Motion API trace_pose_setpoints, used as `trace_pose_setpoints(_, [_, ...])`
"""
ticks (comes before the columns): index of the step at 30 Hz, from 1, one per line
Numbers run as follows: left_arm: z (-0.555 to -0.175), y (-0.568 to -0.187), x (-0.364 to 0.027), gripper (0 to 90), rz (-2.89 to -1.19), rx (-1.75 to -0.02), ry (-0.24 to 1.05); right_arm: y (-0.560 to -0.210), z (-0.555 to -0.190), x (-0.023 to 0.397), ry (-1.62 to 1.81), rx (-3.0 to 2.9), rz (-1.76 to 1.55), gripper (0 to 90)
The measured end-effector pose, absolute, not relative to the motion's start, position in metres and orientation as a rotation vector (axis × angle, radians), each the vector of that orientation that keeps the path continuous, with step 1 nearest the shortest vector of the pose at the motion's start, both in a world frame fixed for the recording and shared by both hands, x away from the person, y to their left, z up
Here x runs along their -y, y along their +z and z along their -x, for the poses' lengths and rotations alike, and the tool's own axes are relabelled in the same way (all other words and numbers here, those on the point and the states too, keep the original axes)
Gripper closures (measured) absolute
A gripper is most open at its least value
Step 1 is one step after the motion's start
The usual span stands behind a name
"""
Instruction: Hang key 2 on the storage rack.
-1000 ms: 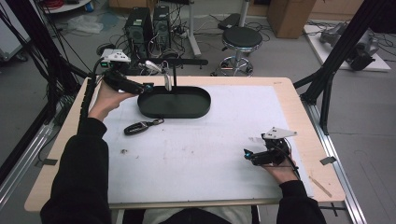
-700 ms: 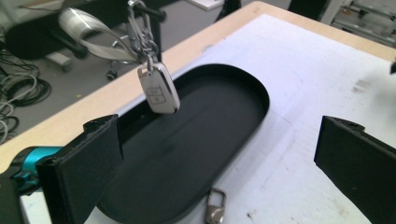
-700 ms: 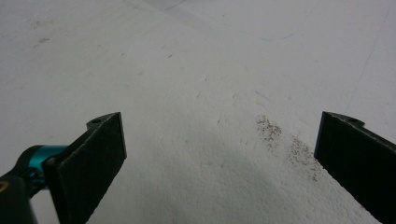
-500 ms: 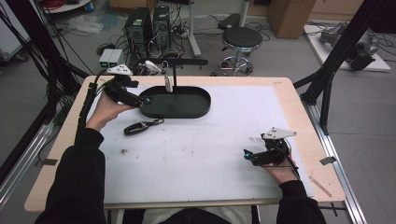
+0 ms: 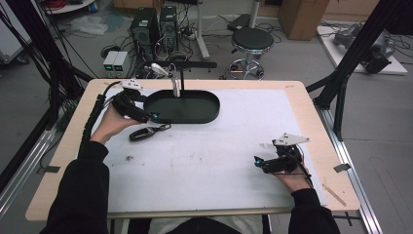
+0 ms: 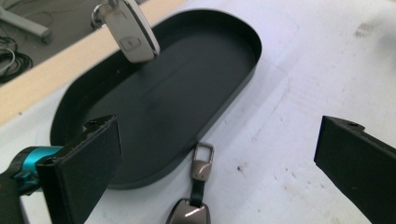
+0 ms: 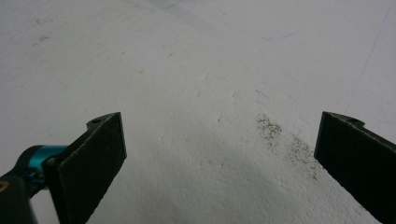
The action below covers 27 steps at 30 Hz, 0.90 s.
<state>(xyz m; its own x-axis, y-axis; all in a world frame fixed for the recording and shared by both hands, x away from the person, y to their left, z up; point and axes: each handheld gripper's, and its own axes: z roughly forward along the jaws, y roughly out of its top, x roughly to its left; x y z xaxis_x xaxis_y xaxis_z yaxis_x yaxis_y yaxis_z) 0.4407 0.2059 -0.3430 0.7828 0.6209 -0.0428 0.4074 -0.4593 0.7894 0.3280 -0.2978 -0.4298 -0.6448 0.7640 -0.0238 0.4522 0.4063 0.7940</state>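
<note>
A lab: computer towers [image 5: 155, 24], tangled cables [image 5: 58, 53], black rig frame [image 5: 355, 53].

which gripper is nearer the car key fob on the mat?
Left. The left gripper hovers open just above the car key fob, beside the black tray. The right gripper is open, far across the table.

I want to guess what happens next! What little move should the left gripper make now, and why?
Probably dip down a little over the key fob. The left gripper is open, with the fob on the table just below and between its jaws, beside the black tray, so lowering should bring the jaws around it.
</note>
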Motion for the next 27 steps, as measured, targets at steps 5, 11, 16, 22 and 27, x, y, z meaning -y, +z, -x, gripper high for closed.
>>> trace_pose_setpoints(5, [-0.439, -0.354, -0.206, 1.7, -2.164, -0.755, 0.280, -0.430, -0.328, 0.297, 1.112, -2.283, -1.045, 1.5])
trace_pose_setpoints(11, [-0.438, -0.366, -0.206, 1.7, -2.207, -0.762, 0.252, -0.430, -0.327, 0.297, 1.105, -2.285, -1.049, 1.4])
trace_pose_setpoints(16, [-0.438, -0.380, -0.203, 1.7, -2.256, -0.779, 0.217, -0.431, -0.327, 0.297, 1.095, -2.291, -1.043, 1.5])
trace_pose_setpoints(22, [-0.439, -0.395, -0.197, 1.7, -2.323, -0.782, 0.180, -0.431, -0.327, 0.297, 1.091, -2.291, -1.040, 1.5])
trace_pose_setpoints(27, [-0.444, -0.403, -0.196, 1.7, -2.344, -0.781, 0.152, -0.431, -0.327, 0.299, 1.086, -2.283, -1.041, 1.5])
